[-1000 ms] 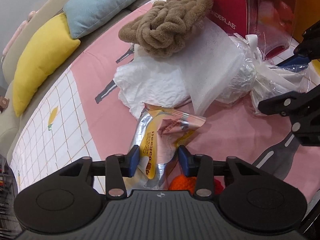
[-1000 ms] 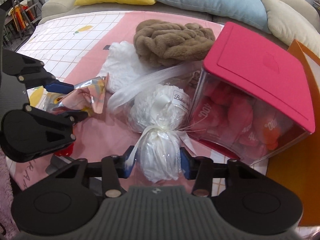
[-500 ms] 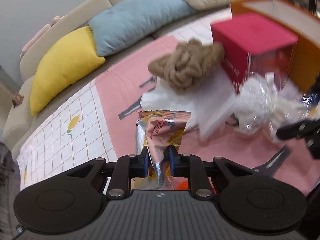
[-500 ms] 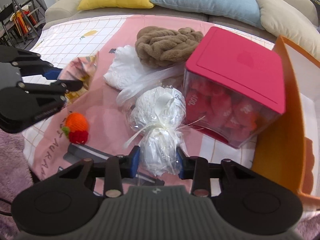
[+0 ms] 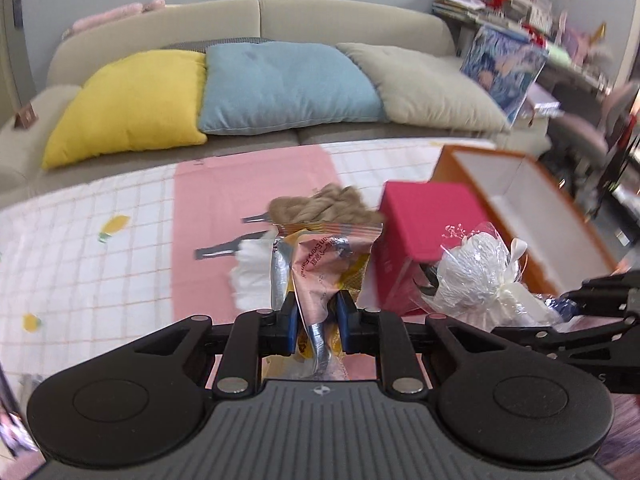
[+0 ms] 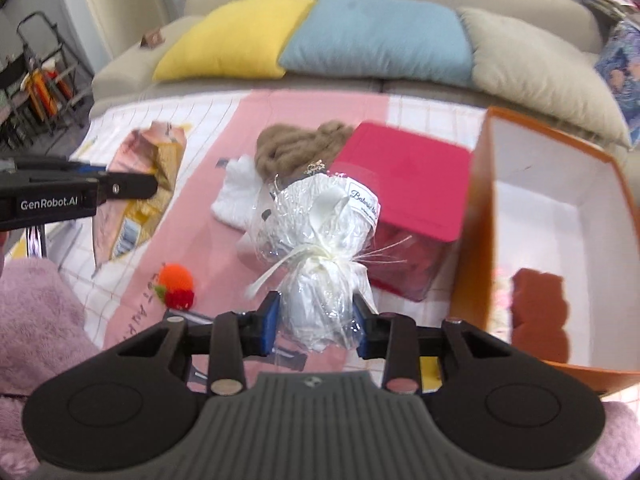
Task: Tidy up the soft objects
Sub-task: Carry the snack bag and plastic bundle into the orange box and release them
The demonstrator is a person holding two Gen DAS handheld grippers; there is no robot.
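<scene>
The left gripper (image 5: pixel 318 322) clamps a crinkled foil snack packet (image 5: pixel 320 258), held above the pink-checked tablecloth (image 5: pixel 120 272). The right gripper (image 6: pixel 316 328) squeezes a cellophane-wrapped white bundle (image 6: pixel 320 240), lifted near the open orange box (image 6: pixel 560 232) at the cloth's right edge.

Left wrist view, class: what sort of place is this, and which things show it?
Probably a home living room: a beige sofa with a yellow cushion and blue cushion, and cluttered shelves behind.
</scene>
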